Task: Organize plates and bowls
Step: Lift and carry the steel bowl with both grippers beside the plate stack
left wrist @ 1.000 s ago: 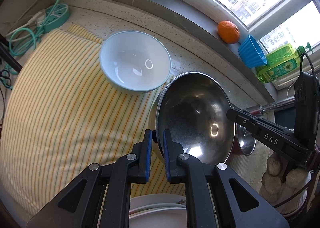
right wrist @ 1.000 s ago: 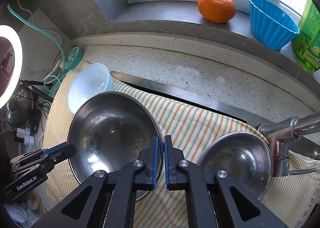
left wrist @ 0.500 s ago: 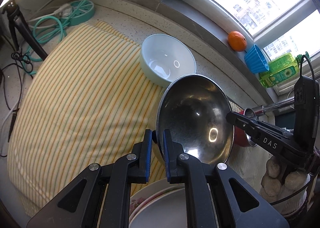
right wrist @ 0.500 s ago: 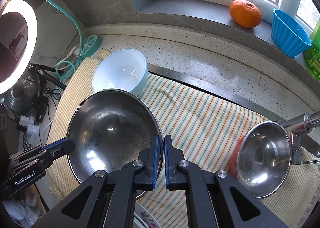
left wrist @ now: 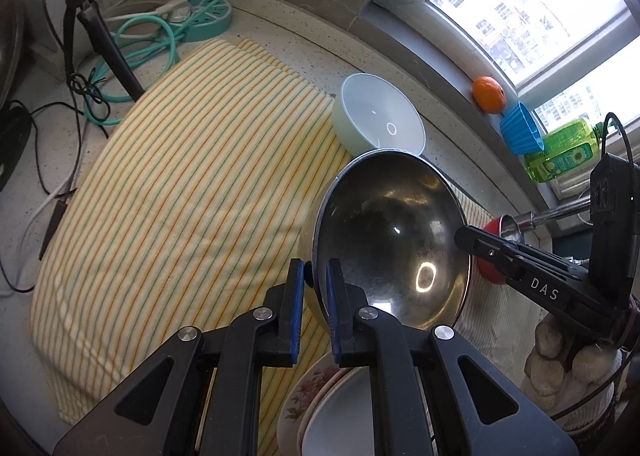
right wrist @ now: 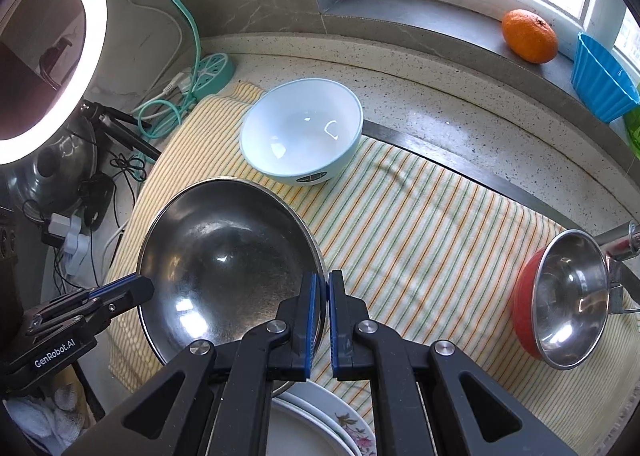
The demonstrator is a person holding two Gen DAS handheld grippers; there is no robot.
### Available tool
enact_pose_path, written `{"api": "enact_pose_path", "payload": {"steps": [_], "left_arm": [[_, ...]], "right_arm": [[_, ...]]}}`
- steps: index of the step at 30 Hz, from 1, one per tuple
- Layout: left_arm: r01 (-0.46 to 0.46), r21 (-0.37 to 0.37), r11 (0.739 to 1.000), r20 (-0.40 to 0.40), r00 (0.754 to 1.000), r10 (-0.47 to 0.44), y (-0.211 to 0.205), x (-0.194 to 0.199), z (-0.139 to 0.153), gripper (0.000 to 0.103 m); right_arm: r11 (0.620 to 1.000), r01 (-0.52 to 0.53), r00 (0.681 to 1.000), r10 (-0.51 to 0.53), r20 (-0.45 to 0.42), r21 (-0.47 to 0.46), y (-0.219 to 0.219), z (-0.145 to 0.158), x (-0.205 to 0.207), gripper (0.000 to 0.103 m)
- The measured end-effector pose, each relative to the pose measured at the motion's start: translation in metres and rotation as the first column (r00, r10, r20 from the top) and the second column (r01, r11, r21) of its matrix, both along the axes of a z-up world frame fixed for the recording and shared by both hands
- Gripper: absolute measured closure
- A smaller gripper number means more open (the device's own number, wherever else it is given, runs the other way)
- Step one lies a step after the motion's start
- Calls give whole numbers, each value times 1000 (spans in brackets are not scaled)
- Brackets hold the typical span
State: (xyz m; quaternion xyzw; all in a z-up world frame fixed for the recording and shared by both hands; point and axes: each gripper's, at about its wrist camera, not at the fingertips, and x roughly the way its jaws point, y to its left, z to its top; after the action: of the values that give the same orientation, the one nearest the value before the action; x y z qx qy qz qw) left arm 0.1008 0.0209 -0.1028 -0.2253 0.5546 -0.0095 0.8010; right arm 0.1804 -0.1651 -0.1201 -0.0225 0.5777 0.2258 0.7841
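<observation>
Gripping steel bowl (left wrist: 390,240) rim both sides, striped towel (left wrist: 180,208) bare beyond.

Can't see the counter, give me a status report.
Left gripper and right gripper both shut on steel bowl rim. Bowl aloft. Light blue bowl close ahead.

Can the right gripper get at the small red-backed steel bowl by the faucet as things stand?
Probably not yet. The right gripper is shut on the rim of the large steel bowl, which the left gripper also clamps. The striped towel toward the small steel bowl lies bare, but the load must be set down first.
</observation>
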Motion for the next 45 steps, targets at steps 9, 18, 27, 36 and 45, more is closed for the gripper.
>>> {"api": "enact_pose_path", "payload": {"steps": [9,18,27,36,45], "left_arm": [[-40,7,999,-1,999,40,26,-19,1,94],[-94,36,995,-3,996,95,64,-46,0,94],[-143,59,988,-32,989,145,92,-72,-8,94],[-152,75,986,-50,987,156,106,-87,-12,94],[-157,90,984,-70,984,163,111,-94,-16,94]], "right_arm": [[998,-58,998,58,3,4,27,4,-18,97],[990,-141,990,141,-5,2,69,1,-39,97],[979,-206,978,206,-34,7,101,-10,-64,97],[973,-227,971,229,-67,26,112,-19,-84,97],[968,-248,965,251,-83,36,116,-19,-99,96]]}}
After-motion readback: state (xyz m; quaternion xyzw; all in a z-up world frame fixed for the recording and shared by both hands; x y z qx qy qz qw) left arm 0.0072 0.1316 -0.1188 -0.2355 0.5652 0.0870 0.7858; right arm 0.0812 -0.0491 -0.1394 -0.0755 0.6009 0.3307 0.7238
